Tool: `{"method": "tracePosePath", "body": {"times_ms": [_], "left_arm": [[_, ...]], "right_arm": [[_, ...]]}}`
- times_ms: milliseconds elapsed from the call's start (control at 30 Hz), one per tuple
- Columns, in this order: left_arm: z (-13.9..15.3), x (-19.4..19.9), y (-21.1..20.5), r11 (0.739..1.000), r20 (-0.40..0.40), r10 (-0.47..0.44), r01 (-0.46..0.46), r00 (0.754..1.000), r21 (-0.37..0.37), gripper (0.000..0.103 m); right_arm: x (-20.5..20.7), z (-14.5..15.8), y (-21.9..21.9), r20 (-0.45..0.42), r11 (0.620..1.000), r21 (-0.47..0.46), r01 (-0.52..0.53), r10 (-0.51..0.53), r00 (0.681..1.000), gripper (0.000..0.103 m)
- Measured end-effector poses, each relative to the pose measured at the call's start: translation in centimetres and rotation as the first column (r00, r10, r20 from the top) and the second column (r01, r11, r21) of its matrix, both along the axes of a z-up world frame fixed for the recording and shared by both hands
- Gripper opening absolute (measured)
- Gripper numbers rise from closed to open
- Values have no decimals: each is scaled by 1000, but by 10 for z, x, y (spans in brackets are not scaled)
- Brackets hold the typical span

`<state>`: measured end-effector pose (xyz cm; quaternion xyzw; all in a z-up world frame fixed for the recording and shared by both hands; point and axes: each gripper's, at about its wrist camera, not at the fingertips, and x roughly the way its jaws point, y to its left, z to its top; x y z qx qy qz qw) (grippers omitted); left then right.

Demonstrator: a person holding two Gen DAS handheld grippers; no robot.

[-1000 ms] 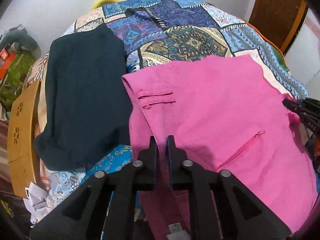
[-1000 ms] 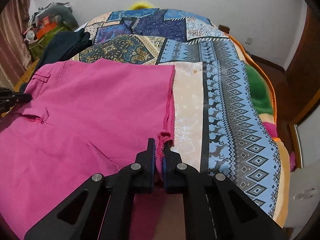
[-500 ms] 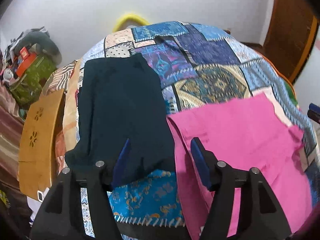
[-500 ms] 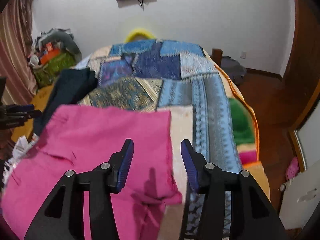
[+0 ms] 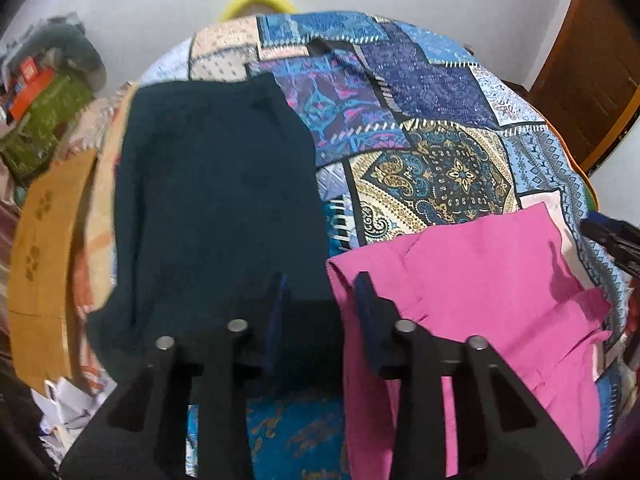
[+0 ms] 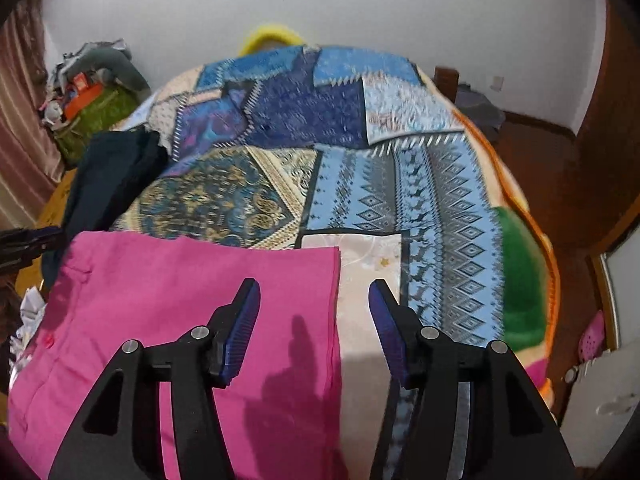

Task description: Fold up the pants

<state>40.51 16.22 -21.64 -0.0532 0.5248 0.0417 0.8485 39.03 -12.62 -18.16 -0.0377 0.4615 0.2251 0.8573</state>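
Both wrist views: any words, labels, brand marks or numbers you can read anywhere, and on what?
None can be read.
Orange-red box in the clutter beside the bed: any print is too blurred.
Pink pants: no label or tag in view.
Dark garment: no marking visible.
Patchwork bedspread: patterns only, no lettering.

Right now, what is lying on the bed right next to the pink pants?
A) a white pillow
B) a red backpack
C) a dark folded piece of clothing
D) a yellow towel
C: in the left wrist view a dark folded garment lies on the patchwork bedspread just beside the pink pants.
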Motion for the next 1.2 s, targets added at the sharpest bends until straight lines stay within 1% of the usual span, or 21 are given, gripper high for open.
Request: {"method": "tracePosePath", "body": {"times_ms": [67,167,233,300,333,367,400,433,467,500,533,567,667,733,767,800,833,967,1033,1100,1200], "left_arm": [[-5,4,2,999,-18,-6,5,1000,-48,31],[-14,10,7,990,-46,-11,4,999,-141,31],[-20,14,9,985,-60,-7,-3,998,-172,31],[-23,17,8,987,-50,-17,9,999,-159,29],[-23,17,7,990,-41,-19,13,999,-138,22],[-24,17,6,993,-34,-18,14,999,-118,19],[-24,18,6,994,-31,-20,16,999,-112,15],[-24,18,7,994,-23,-21,18,1000,-111,10],[-24,18,6,993,-16,-26,24,1000,-116,7],[-23,17,6,993,-13,-27,26,1000,-115,7],[-22,17,5,994,-9,-25,24,1000,-105,6],[-20,17,5,995,-6,-24,24,1000,-98,5],[-9,14,2,998,23,-19,20,1000,-66,4],[4,12,1,999,60,-18,20,998,-34,4],[12,10,0,1000,78,-14,15,997,-13,4],[23,8,-1,1000,103,-7,4,995,26,4],[31,6,-2,999,124,-2,-3,992,42,4],[69,-3,-3,998,207,9,-23,978,61,4],[80,-9,-7,997,223,-2,-17,975,81,4],[86,-19,-11,996,226,-12,-9,974,94,4],[90,-36,-17,995,224,-22,0,974,97,4]], "right_arm": [[13,-11,6,-37,1000,-5,0,0,999,53],[28,-27,15,-78,1000,-15,-10,9,997,53],[34,-36,23,-93,999,-34,-25,22,995,53],[39,-45,30,-101,998,-59,-38,31,994,53],[40,-50,34,-106,997,-71,-44,37,994,53],[39,-53,37,-95,995,-87,-49,40,995,53],[38,-55,41,-73,993,-105,-53,46,996,52],[36,-57,44,-58,991,-123,-60,53,997,49],[35,-59,46,-50,988,-141,-65,58,997,38],[34,-60,49,-47,986,-151,-74,68,997,22],[34,-60,51,-63,984,-153,-94,85,994,14],[35,-60,52,-65,982,-164,-92,82,994,6],[35,-49,52,-45,986,-152,-76,70,997,4],[33,-32,47,-7,991,-123,-61,60,998,4],[31,-21,44,18,993,-103,-54,57,998,3],[29,-10,40,46,995,-90,-48,52,998,3],[28,2,37,72,996,-78,-41,47,996,3],[18,49,30,164,1000,-11,-29,30,986,3],[8,66,26,192,999,8,-34,32,981,3],[-3,76,24,207,999,14,-43,39,978,3],[-16,79,19,206,998,30,-52,45,978,3]]}}
